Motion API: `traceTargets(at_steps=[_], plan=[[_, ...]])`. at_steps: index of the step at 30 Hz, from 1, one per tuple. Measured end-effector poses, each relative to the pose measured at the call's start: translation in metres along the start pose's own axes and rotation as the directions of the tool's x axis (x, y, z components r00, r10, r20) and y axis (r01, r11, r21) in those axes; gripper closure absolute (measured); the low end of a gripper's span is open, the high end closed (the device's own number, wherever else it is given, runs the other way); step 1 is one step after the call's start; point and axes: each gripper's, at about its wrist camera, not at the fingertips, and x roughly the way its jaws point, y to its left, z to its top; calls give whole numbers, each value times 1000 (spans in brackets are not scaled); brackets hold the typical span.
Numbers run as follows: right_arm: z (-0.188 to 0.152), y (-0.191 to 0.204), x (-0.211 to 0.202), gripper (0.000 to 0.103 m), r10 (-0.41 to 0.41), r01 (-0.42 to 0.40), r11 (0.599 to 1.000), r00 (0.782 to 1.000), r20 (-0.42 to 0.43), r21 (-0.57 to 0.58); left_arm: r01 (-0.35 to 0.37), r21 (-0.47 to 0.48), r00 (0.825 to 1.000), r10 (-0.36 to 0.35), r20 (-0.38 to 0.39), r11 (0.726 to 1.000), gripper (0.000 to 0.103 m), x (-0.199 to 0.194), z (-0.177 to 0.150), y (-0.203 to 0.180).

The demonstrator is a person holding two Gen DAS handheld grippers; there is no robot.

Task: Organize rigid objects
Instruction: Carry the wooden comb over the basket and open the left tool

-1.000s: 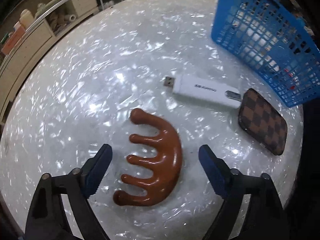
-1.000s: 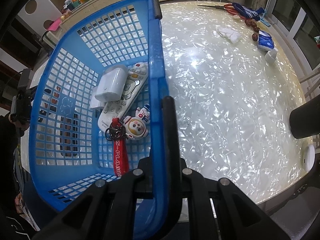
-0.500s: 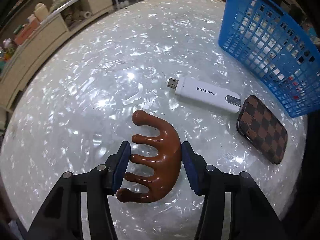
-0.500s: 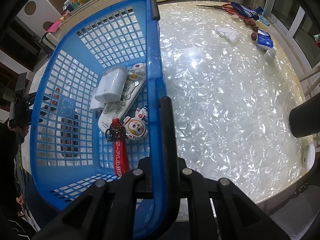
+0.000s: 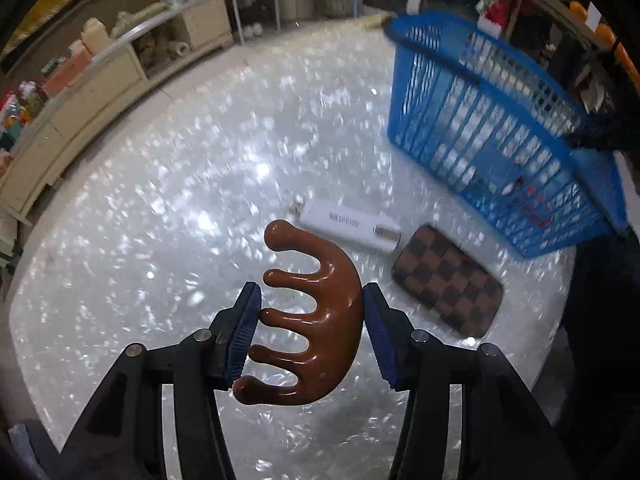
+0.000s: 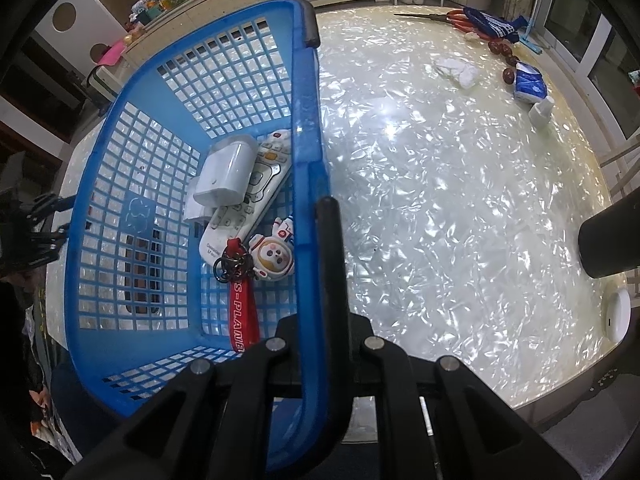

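Note:
In the left wrist view my left gripper (image 5: 310,328) is shut on a brown wooden comb-shaped massager (image 5: 310,320), which hangs lifted above the pearly white table (image 5: 160,220). Beyond it lie a white USB stick (image 5: 348,226) and a brown checkered case (image 5: 448,286). The blue mesh basket (image 5: 500,152) stands to the right. In the right wrist view my right gripper (image 6: 316,240) is shut on the rim of the blue basket (image 6: 306,128). Inside lie a white remote (image 6: 244,200), a white charger case (image 6: 226,176) and an astronaut keychain (image 6: 272,254) with a red strap.
Across the table in the right wrist view lie scissors (image 6: 440,18), a white cloth (image 6: 458,70), a blue packet (image 6: 530,84) and a small white bottle (image 6: 542,110). A dark cylinder (image 6: 608,240) stands at the right edge. Shelving (image 5: 120,68) lines the room beyond the table.
My left gripper closed on the brown massager and then lifted it off the table. The right gripper and the basket kept still.

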Motion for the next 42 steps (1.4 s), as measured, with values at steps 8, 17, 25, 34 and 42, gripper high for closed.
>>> traceTargets(at_steps=[8, 17, 25, 34, 42], plan=[[2, 1, 0, 95, -4, 4, 1000, 1000, -6, -21, -39, -51, 995, 44, 91, 998, 47, -55, 28, -34], [2, 8, 0, 95, -20, 20, 999, 1000, -4, -29, 5, 83, 981, -21, 193, 997, 47, -95, 70, -106], [1, 7, -4, 95, -8, 8, 1000, 1000, 7, -28, 55, 174, 975, -91, 202, 983, 47, -91, 107, -161], [0, 2, -3, 95, 11, -10, 999, 1000, 6, -33, 121, 200, 982, -147, 122, 972, 47, -38, 131, -200], [-1, 1, -2, 95, 23, -23, 999, 1000, 7, -25, 112, 153, 993, -114, 3, 982, 47, 22, 143, -199]])
